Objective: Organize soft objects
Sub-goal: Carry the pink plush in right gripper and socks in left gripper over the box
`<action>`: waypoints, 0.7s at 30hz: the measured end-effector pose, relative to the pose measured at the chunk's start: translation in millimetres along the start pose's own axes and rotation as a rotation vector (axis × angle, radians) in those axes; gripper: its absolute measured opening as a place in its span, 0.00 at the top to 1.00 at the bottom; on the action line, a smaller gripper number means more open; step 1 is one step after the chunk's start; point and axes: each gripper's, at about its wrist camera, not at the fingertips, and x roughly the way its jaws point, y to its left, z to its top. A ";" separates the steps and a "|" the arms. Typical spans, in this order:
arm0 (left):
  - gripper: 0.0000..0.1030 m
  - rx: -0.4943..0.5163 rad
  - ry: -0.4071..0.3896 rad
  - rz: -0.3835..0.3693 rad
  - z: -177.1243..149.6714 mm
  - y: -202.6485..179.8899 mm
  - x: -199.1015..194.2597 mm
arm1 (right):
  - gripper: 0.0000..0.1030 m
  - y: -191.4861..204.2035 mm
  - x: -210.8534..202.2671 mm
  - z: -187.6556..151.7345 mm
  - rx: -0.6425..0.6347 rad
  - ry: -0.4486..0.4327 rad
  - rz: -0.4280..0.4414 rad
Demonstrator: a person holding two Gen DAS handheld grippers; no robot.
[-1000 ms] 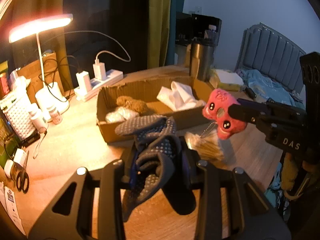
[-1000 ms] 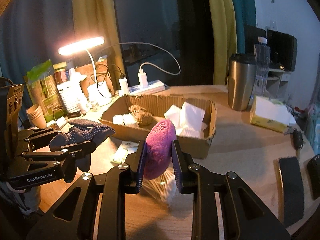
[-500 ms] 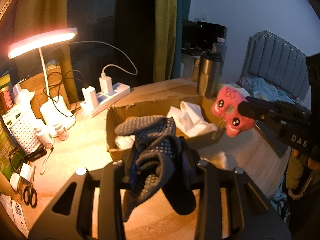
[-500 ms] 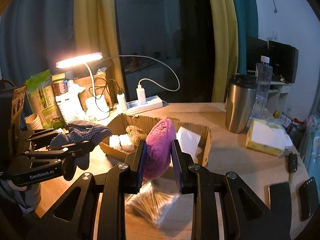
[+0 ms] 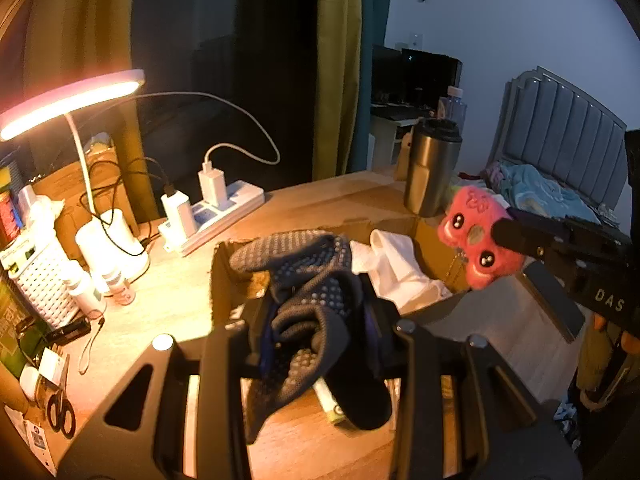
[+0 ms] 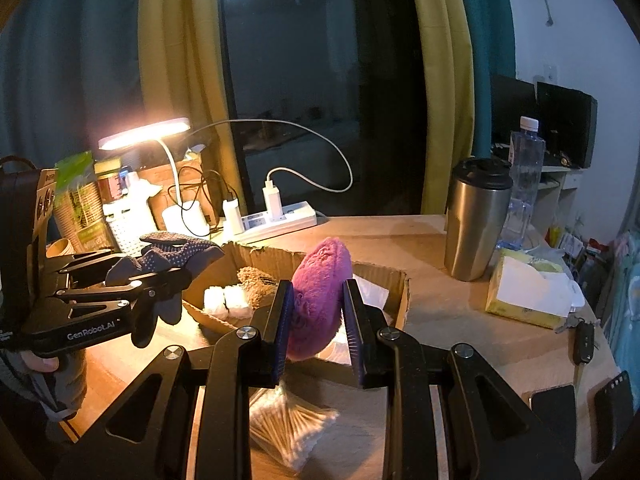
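Both grippers are up off the table with stuff clamped in them. The left gripper has its jaws squeezed tight on a dark dotted glove, which bunches up between the fingers and droops down toward 6 o'clock. The right gripper is pinched in on a pink plush, jaws only as wide as the toy; from the left wrist view you can see its little face with eyes at 3 o'clock. Under the right gripper there's a bag of cotton swabs lying on the table. Just past both is the cardboard box, with white cloth and a brown fuzzy thing inside. Farther out, a steel tumbler at 2 o'clock, a power strip at 12, and a lit desk lamp at 10 o'clock.
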 end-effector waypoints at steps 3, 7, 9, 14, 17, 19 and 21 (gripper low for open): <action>0.65 0.001 0.005 -0.002 2.4 -2.4 6.0 | 0.74 -4.2 4.2 1.1 0.005 0.004 0.000; 0.65 -0.002 0.015 -0.005 3.4 -4.9 14.2 | 0.74 -7.6 10.5 2.2 0.007 0.010 0.006; 0.65 -0.004 0.023 -0.005 3.8 -5.9 19.0 | 0.74 -9.5 14.4 3.0 0.008 0.013 0.010; 0.65 -0.009 0.040 -0.004 6.7 -5.6 32.9 | 0.74 -17.2 27.7 2.4 0.020 0.027 0.018; 0.65 -0.010 0.053 -0.003 8.4 -5.4 43.1 | 0.74 -23.0 34.9 1.3 0.031 0.036 0.023; 0.65 -0.011 0.060 -0.005 9.4 -5.5 48.8 | 0.74 -27.1 40.3 0.5 0.038 0.044 0.027; 0.65 -0.014 0.069 -0.010 10.2 -6.1 56.5 | 0.74 -31.3 45.6 -0.4 0.046 0.047 0.035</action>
